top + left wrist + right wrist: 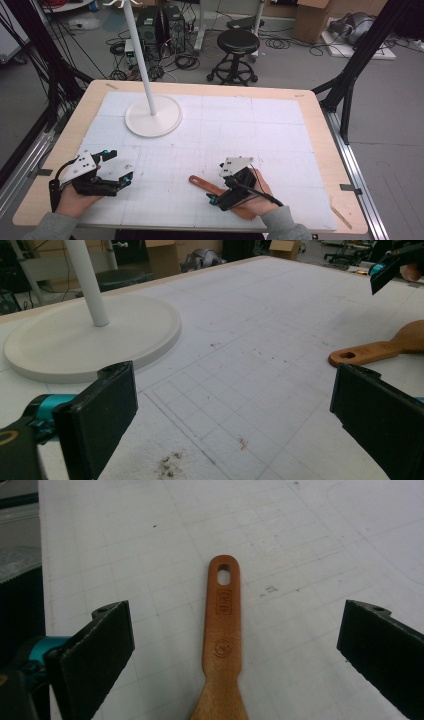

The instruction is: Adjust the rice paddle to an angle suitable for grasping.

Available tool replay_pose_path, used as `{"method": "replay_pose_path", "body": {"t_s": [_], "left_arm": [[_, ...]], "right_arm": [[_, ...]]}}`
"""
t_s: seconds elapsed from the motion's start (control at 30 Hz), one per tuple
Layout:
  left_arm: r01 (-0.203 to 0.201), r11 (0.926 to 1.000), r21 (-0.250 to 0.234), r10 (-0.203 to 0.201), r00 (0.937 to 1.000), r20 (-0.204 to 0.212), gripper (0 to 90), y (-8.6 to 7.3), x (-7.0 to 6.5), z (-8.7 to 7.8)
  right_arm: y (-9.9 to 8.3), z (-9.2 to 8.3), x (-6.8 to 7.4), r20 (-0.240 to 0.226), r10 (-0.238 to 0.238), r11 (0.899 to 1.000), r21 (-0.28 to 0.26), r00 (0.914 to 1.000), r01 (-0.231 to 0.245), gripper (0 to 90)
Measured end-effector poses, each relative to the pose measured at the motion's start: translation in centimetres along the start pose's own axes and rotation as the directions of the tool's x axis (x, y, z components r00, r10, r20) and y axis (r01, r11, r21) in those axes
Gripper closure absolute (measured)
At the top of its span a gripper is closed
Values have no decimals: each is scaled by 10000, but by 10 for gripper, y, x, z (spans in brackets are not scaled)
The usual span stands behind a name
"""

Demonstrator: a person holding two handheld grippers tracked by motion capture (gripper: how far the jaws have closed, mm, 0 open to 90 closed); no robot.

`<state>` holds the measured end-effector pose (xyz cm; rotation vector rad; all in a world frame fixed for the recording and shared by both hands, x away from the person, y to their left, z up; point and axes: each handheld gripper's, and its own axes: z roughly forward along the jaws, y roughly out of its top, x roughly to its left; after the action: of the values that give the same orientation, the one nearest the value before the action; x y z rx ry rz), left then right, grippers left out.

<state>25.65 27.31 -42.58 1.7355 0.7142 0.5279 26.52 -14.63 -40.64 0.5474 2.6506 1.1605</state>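
On the white gridded table mat (210,135), well apart from the round white stand base with its upright pole (153,116), lies a flat reddish-brown wooden spatula (223,630), its holed handle end pointing toward that base. It looks light, stiff and smooth; the narrow handle neck seems the surest hold. The right gripper (235,650) straddles it with jaws wide apart, gripping nothing, and the left gripper (230,415) is likewise spread and empty.

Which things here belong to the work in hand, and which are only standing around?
Part of the work:
- wooden spatula, flat on the table between the open jaws of the right tongs
- white stand, the other thing on the table mat

Only standing around:
- left tongs, open and idle
- black stool and computer towers on the floor behind
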Motion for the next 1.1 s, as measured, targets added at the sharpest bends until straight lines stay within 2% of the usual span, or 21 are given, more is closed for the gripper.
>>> {"method": "replay_pose_path", "body": {"t_s": [0.33,0.53,0.63,0.8,0.93,1.1], "left_arm": [[43,10000,53,-43,10000,-2,56,0,-1,-1],[29,10000,42,-29,10000,-14,56,-1,-1,-2],[43,10000,66,-43,10000,-37,56,-1,-1,-3],[92,10000,39,-91,10000,-31,55,-2,0,-3],[124,9999,36,-124,9999,-48,56,-3,0,-5],[142,9999,-33,-142,9998,-129,56,-3,0,-10]], "right_arm": [[4,18,-2,-176,101,9976,687,9998,-89,2],[5,30,-4,-184,264,9922,1225,9995,-239,61],[5,35,-5,-190,283,9886,1487,9994,-251,154],[5,37,-6,-94,478,9799,1946,9988,-450,249],[5,37,-6,-111,380,9724,2307,9992,-344,361],[8,38,-4,-122,388,9646,2616,9992,-343,427]]}}
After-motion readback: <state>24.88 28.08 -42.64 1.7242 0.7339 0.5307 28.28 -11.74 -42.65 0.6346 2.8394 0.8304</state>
